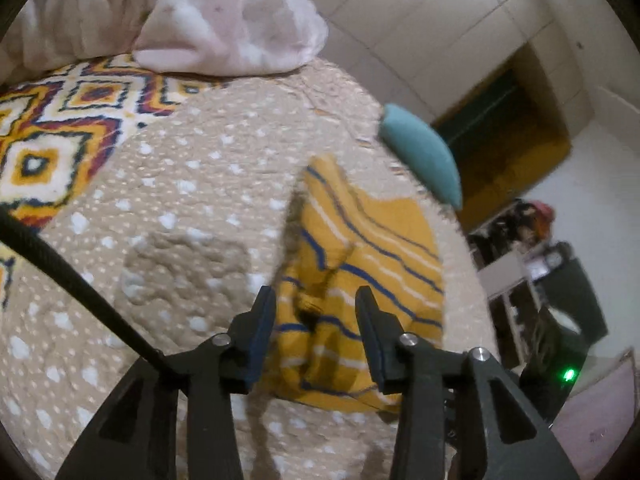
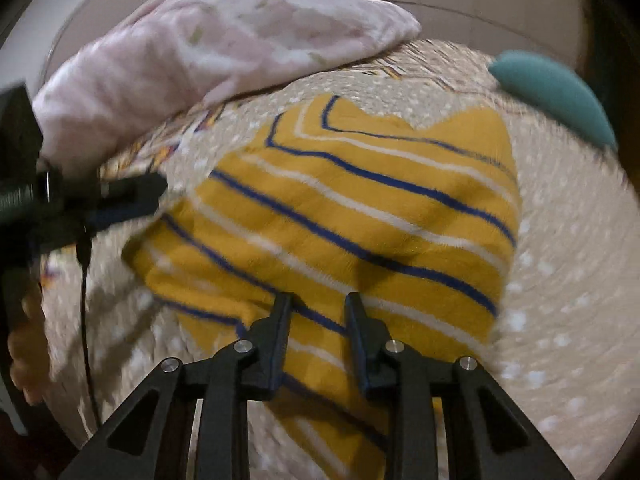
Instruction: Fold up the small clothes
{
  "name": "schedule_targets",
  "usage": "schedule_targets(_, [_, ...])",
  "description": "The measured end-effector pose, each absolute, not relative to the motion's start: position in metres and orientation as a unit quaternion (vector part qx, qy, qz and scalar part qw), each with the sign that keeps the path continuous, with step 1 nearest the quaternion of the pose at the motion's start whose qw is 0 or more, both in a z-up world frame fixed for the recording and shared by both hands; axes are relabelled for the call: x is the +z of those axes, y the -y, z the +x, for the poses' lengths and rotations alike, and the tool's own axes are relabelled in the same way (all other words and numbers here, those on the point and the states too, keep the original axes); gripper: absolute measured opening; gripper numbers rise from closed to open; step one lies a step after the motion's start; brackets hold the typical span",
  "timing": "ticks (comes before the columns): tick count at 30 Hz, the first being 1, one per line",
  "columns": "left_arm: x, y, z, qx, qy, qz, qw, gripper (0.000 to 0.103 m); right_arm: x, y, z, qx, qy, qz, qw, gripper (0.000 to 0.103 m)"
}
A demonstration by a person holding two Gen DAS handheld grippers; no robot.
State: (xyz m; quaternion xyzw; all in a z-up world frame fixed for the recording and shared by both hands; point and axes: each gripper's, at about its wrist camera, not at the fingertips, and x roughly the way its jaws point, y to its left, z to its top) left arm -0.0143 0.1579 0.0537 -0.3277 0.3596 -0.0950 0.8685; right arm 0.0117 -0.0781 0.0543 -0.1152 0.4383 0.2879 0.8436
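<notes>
A small yellow garment with blue and white stripes [image 2: 360,216] lies partly folded on a beige dotted quilt [image 2: 560,320]. It also shows in the left wrist view [image 1: 360,264], bunched near the bed's right edge. My left gripper [image 1: 316,296] is open and empty, its jaws hovering over the garment's near edge. It also shows in the right wrist view [image 2: 132,196], at the garment's left side. My right gripper [image 2: 318,300] is open and empty, just above the garment's near part.
A pink floral pillow [image 1: 232,16] lies at the head of the bed. A teal cushion [image 1: 420,152] sits at the bed's far right edge. A patterned orange and white sheet [image 1: 52,128] shows at the left. Furniture stands beyond the bed edge [image 1: 560,300].
</notes>
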Motion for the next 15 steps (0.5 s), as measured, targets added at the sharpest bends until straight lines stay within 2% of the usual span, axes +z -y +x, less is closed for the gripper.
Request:
schedule_targets(4, [0.047, -0.145, -0.010, -0.092, -0.370, -0.288, 0.878, 0.039, 0.095, 0.090, 0.015, 0.287, -0.410, -0.099, 0.860, 0.031])
schedule_targets(8, [0.011, -0.139, -0.008, -0.076, -0.400, -0.271, 0.872, 0.033, 0.118, 0.079, 0.045, 0.287, -0.410, -0.077, 0.862, 0.031])
schedule_targets(12, [0.002, -0.143, -0.009, -0.087, -0.392, -0.281, 0.872, 0.035, 0.106, 0.031, 0.076, 0.299, -0.438, -0.113, 0.840, 0.031])
schedule_targets(15, [0.000, -0.143, -0.009, -0.089, -0.390, -0.277, 0.874, 0.035, 0.075, -0.009, 0.100, 0.298, -0.475, -0.134, 0.817, 0.031])
